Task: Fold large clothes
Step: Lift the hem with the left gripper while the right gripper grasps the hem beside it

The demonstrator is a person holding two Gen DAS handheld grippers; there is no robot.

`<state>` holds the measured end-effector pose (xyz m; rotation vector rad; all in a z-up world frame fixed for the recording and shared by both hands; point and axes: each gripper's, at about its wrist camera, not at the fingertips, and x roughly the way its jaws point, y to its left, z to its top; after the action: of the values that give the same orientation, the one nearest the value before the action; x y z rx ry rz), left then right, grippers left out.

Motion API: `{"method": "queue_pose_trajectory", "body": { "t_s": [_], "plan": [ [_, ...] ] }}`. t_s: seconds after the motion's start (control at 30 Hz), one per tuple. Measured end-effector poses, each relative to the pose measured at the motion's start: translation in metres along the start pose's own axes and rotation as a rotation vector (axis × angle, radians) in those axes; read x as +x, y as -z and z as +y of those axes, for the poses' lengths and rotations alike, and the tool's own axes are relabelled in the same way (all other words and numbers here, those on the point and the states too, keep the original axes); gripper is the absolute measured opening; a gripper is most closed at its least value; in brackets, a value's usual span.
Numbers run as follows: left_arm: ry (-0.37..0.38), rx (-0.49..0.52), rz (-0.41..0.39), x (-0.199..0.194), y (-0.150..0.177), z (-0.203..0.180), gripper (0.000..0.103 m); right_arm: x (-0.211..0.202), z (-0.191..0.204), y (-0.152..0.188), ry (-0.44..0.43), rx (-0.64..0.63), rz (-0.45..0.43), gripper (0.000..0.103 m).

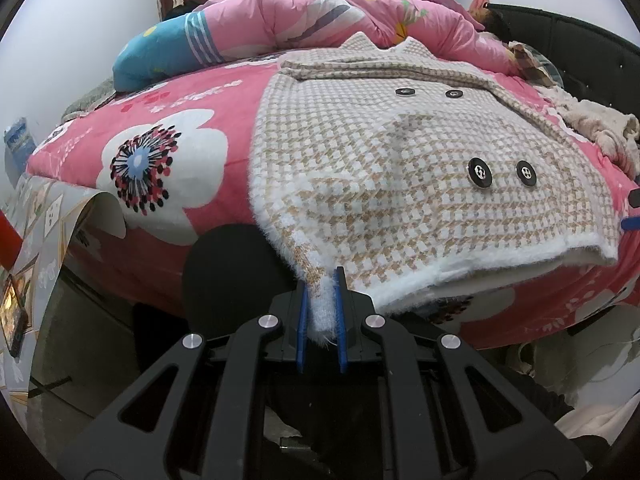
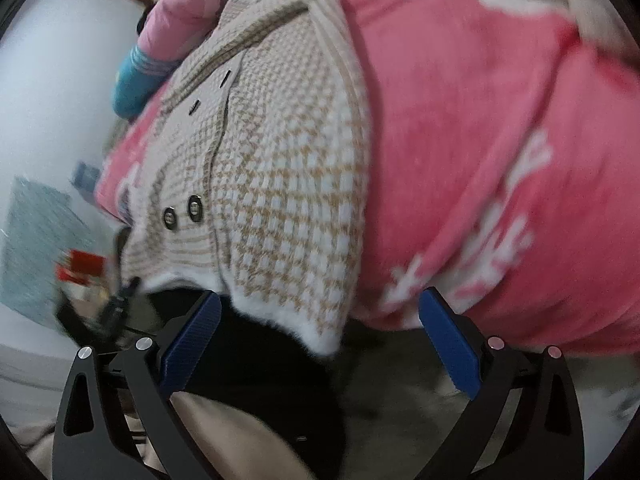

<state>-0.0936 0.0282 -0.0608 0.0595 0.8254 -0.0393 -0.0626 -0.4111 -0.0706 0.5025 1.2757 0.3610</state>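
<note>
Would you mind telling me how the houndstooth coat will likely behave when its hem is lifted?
The houndstooth coat is probably floppy: its hem droops between the bed edge and the left gripper. It looks thick and fuzzy, so likely fairly heavy, and unlikely to slip from the pads.

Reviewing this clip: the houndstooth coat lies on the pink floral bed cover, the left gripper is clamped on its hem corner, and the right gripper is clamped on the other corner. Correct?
Not quite. The right gripper is open and holds nothing: the right wrist view shows its pads spread wide, with the houndstooth coat hem corner between them but unpinched. The rest holds: the left gripper is clamped on a hem corner, the coat lying on the pink floral bed cover.
</note>
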Motion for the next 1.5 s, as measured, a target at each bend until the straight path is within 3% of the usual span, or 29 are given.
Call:
{"method": "queue_pose_trajectory", "body": {
  "t_s": [0.1,0.23,0.3,0.37,0.5,0.53,0.87,1.17,1.5],
  "plan": [
    [-0.004,0.010,-0.003,-0.001,-0.001,-0.001,0.011,0.017,-0.009,0.006,-0.102,0.065,0.078,0.088],
    [-0.007,0.015,-0.003,-0.001,-0.001,-0.001,0.011,0.026,-0.015,0.008,-0.116,0.083,0.100,0.077],
    [-0.008,0.014,-0.004,-0.001,-0.001,-0.001,0.011,0.032,-0.021,0.010,-0.141,0.106,0.110,0.058],
    [-0.006,0.015,-0.005,-0.001,-0.001,0.000,0.011,0.037,-0.023,0.012,-0.157,0.109,0.126,0.050],
    [-0.003,0.022,-0.010,-0.003,-0.001,-0.002,0.011,0.037,-0.016,0.013,-0.164,0.062,0.136,0.014],
    [-0.002,0.024,-0.012,-0.004,-0.002,-0.003,0.011,0.034,-0.012,0.013,-0.163,0.042,0.132,0.012],
    [0.048,0.051,-0.120,-0.037,-0.026,-0.009,0.009,-0.007,0.041,-0.009,-0.231,-0.156,-0.021,0.009],
    [0.073,-0.059,-0.206,-0.038,-0.070,0.019,0.009,-0.027,0.055,-0.057,-0.319,-0.171,-0.182,0.009],
    [0.086,-0.128,-0.248,-0.004,-0.130,0.048,0.009,-0.029,0.062,-0.119,-0.388,-0.153,-0.304,0.009]
  ]
}}
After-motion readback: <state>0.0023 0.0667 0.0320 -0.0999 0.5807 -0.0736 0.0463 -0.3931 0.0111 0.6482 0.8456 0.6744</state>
